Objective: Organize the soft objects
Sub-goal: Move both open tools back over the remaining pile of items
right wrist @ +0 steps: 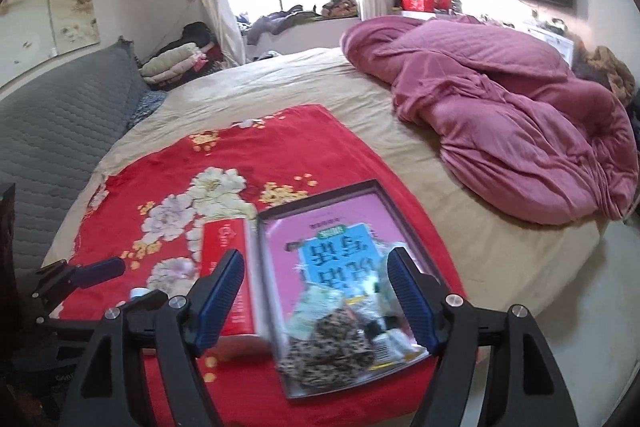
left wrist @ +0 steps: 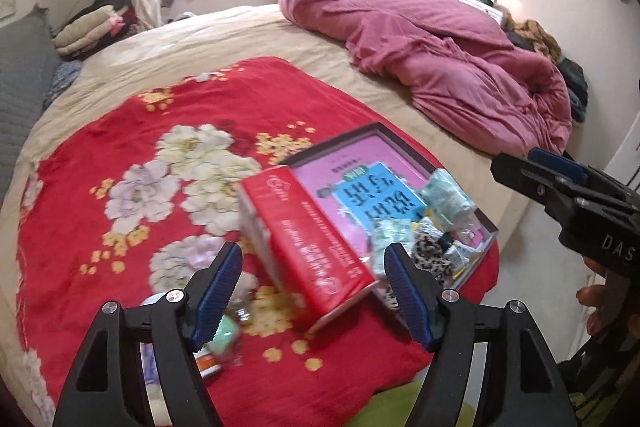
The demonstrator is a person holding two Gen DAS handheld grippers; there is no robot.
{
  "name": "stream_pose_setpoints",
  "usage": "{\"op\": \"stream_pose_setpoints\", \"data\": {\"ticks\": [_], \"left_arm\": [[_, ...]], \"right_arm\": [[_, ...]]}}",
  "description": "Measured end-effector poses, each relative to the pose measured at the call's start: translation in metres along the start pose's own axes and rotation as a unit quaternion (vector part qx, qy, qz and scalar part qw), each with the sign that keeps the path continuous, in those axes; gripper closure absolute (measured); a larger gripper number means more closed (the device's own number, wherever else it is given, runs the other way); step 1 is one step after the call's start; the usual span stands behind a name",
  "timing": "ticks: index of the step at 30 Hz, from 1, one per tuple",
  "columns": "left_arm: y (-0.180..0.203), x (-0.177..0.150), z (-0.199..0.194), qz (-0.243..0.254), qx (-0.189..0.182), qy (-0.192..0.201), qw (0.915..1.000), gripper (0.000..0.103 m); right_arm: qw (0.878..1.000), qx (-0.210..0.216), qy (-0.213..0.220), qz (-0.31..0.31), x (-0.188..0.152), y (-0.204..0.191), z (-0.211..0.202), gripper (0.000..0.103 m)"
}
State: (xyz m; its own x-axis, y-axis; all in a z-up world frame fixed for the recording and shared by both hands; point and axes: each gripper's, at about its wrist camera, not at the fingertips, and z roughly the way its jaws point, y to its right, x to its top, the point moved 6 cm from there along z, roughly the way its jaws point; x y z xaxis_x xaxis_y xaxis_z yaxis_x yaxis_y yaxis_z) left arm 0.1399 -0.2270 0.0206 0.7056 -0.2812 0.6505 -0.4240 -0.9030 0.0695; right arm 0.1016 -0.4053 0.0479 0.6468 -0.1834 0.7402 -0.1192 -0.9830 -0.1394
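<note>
A shallow pink-lined box [left wrist: 400, 151] [right wrist: 320, 211] lies on a red floral blanket [left wrist: 160, 147] [right wrist: 240, 147] on the bed. It holds a leopard-print soft item [left wrist: 430, 253] [right wrist: 332, 343], pale green packets [left wrist: 444, 195] and small bottles. A red carton [left wrist: 308, 243] [right wrist: 228, 275] stands left of the box. My left gripper [left wrist: 316, 291] is open above the carton's near end. My right gripper [right wrist: 316, 297] is open above the box's near part, over the leopard item. The right gripper also shows in the left wrist view [left wrist: 560, 183], and the left gripper in the right wrist view [right wrist: 80, 277].
A crumpled pink quilt [left wrist: 440, 47] [right wrist: 500, 115] fills the bed's far right. Small items [left wrist: 224, 343], a green one among them, lie on the blanket left of the carton. A grey headboard [right wrist: 60, 131] is at left. Folded clothes [left wrist: 88, 27] lie by the window.
</note>
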Motion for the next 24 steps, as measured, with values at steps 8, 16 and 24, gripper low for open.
{"op": "stream_pose_setpoints", "data": {"ticks": [8, 16, 24], "left_arm": [[-0.054, -0.015, -0.034, -0.031, 0.022, 0.012, 0.9992, 0.028], [-0.119, -0.039, -0.065, -0.072, 0.056, 0.021, 0.9956, 0.028], [-0.177, -0.073, -0.081, -0.106, 0.088, 0.014, 0.9904, 0.028]], "right_arm": [[0.999, 0.022, -0.005, -0.031, -0.008, -0.056, -0.005, 0.029], [0.997, 0.046, -0.015, -0.060, -0.018, -0.113, -0.003, 0.029], [0.993, 0.072, -0.029, -0.093, -0.033, -0.167, 0.005, 0.029]]}}
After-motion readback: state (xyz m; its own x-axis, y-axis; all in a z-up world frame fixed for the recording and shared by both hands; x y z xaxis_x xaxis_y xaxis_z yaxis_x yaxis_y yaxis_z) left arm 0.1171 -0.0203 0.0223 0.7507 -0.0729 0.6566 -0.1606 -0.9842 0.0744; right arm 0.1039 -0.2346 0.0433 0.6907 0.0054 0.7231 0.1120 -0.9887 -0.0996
